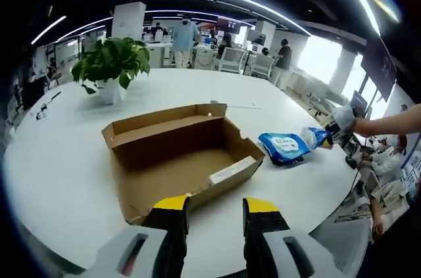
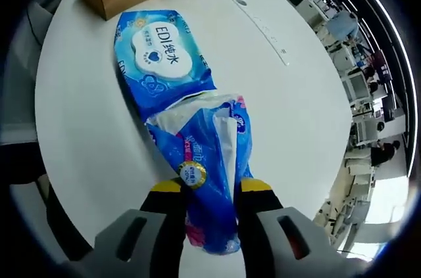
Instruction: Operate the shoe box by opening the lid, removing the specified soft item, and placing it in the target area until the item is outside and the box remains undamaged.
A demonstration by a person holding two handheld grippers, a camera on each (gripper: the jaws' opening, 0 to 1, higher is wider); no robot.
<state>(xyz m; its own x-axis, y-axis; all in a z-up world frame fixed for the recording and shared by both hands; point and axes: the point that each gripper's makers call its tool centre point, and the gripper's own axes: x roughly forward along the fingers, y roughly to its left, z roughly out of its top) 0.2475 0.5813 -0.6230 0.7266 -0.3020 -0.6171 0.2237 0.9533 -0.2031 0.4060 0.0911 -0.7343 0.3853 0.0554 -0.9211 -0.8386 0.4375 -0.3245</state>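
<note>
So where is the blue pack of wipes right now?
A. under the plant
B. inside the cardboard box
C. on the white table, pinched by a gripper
C: the right hand-held gripper is shut on the blue wipes pack, which lies on the white table outside the cardboard box.

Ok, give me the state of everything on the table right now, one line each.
Brown cardboard shoe box: open, lid flap up.
Blue plastic wet-wipes pack: out of the box, lying on the white round table.
Right gripper: shut on the pack's end.
Left gripper: open, holding nothing.
Potted green plant: upright.
</note>
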